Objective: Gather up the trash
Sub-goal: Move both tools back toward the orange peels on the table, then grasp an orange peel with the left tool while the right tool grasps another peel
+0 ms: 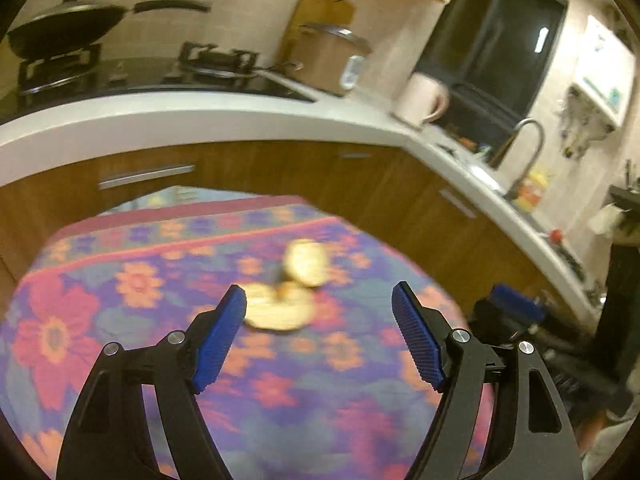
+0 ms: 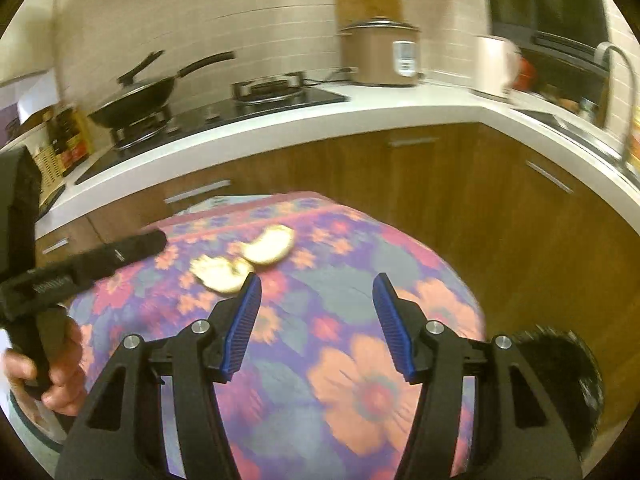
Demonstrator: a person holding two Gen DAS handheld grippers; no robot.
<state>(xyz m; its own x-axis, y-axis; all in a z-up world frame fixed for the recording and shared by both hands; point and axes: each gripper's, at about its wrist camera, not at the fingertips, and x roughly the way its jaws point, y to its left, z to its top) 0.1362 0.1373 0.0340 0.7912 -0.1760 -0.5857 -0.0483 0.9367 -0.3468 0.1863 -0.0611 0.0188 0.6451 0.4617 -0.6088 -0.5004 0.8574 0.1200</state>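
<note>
Left gripper: blue-padded fingers spread wide, nothing between them, hanging over the near part of the table. Right gripper: same, fingers apart and empty.

The table has a floral cloth, purple with orange and red flowers. The trash sits mid-cloth: pale yellowish peel pieces, two or three lumps touching each other, blurred, so I can't tell exactly what they are. From the left wrist view they lie just past the left fingertip, slightly left of the gap. From the right wrist view the peel is ahead and left of the left finger.

Nothing lies on the cloth between either gripper and the peel. The left tool's black body and the hand holding it sit at the left of the right view, near the peel.

Beyond the table: wood cabinets, white counter. On it: a wok on the stove, a rice cooker, and a white kettle. A faucet stands far right.
</note>
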